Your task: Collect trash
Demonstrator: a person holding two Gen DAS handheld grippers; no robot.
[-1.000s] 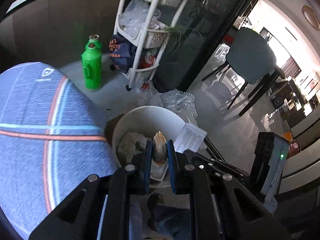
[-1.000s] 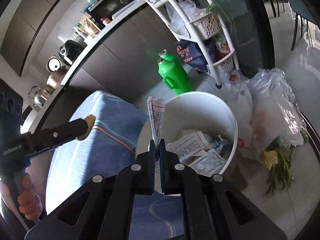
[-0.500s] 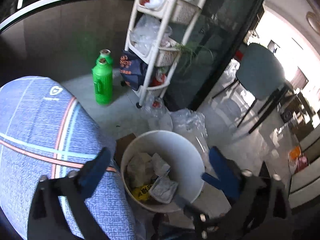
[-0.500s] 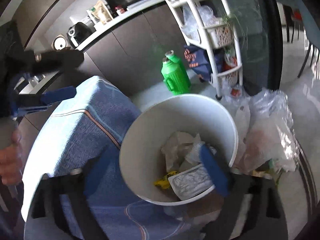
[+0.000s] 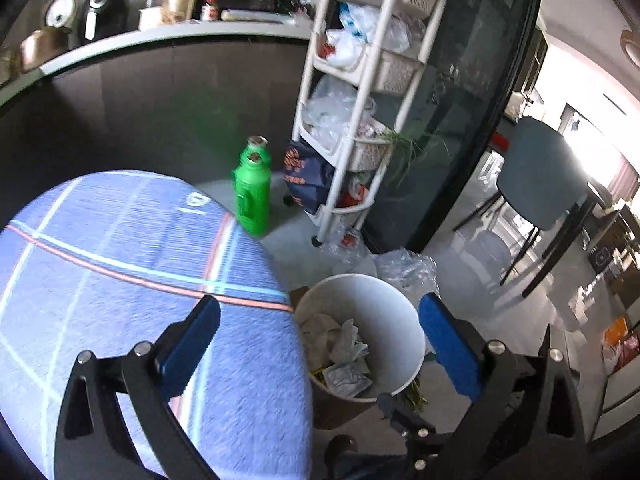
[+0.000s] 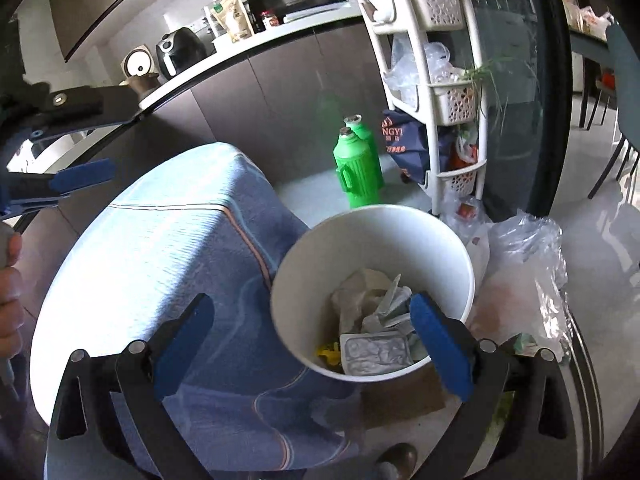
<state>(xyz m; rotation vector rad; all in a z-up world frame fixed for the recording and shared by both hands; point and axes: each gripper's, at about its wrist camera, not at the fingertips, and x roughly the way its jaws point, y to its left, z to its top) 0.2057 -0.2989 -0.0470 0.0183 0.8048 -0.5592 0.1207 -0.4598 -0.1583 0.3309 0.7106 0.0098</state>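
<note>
A white round bin (image 5: pixel 394 300) stands on the floor beside a table under a blue striped cloth (image 5: pixel 120 280). Crumpled paper and wrappers (image 5: pixel 340 348) lie inside it. My left gripper (image 5: pixel 318 308) hovers above the bin and the table edge, open with nothing between its blue pads. In the right wrist view the same bin (image 6: pixel 320 272) holds paper, a foil tray and a yellow scrap (image 6: pixel 376 328). My right gripper (image 6: pixel 310 304) is open and empty over its near rim. The left gripper (image 6: pixel 124 132) shows at upper left, also open, with a hand (image 6: pixel 10 280) below it.
Two green bottles (image 5: pixel 252 200) stand on the floor behind the bin, beside a white tiered rack (image 5: pixel 360 120) full of bags. Clear plastic bags (image 6: pixel 520 272) lie right of the bin, cardboard (image 6: pixel 400 396) under it. A dark chair (image 5: pixel 540 184) and a glass door stand to the right.
Both grippers went from shut to wide open. The tan scrap left the left jaws and the folded paper left the right jaws. Both grippers rose and drew back from the bin.
</note>
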